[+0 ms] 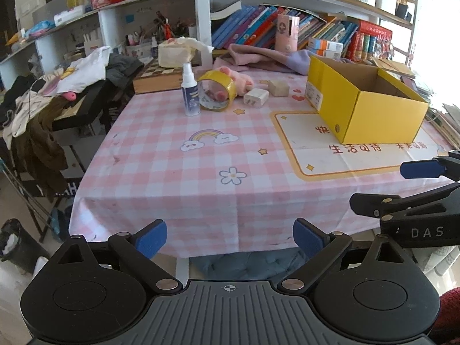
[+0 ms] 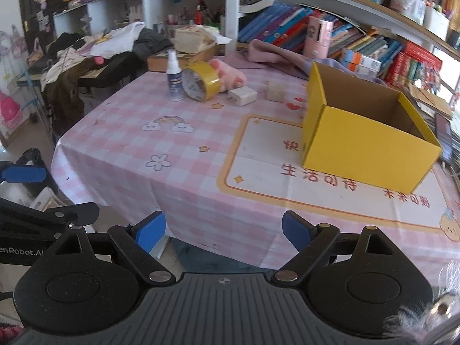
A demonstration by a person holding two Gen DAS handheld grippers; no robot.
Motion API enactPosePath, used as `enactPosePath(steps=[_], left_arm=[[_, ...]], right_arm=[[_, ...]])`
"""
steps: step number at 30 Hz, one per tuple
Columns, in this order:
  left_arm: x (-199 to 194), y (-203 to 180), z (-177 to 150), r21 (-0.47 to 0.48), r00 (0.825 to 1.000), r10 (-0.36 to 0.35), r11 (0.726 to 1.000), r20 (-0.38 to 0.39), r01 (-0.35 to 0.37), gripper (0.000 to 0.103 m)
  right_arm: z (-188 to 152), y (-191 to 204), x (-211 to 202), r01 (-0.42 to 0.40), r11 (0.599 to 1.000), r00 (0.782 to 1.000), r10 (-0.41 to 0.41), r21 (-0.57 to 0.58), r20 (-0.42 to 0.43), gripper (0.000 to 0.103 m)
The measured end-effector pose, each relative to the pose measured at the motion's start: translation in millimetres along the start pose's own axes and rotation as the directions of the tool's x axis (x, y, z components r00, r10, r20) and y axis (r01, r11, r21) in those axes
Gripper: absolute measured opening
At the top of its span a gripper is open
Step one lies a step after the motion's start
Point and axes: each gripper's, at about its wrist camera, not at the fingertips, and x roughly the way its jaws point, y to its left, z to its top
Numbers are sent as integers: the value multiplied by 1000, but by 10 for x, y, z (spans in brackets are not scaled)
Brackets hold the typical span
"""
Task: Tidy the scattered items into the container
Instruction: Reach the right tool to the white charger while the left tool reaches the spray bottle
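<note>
- The yellow box (image 1: pixel 371 115), right of centre in both views, shows only bare cardboard inside: nothing appears packed yet.
- The spray bottle (image 1: pixel 190 92), tape roll (image 1: pixel 217 92), pink plush toy (image 1: pixel 238 79), white charger (image 1: pixel 256 97) and pale block (image 1: pixel 278 87) sit clustered on the desk (image 1: pixel 172 172), upper middle of the frame, well apart from the box.
- The left gripper (image 1: pixel 230 238) and right gripper (image 2: pixel 223 230) hover at the bottom edge, jaws apart and empty; every item is likely left to do.
</note>
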Motion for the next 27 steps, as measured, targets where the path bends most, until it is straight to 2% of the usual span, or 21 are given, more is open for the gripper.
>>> enactPosePath(steps=[12, 21, 27], left_arm=[[151, 89, 142, -7, 999, 33, 999, 7, -33, 96], [416, 149, 268, -15, 999, 38, 999, -27, -38, 96], [611, 219, 455, -21, 998, 58, 998, -27, -58, 96]], right_arm=[[192, -12, 231, -34, 999, 999, 34, -16, 14, 88], [339, -82, 526, -54, 998, 998, 54, -15, -13, 88], [569, -146, 793, -65, 998, 998, 65, -10, -18, 88]])
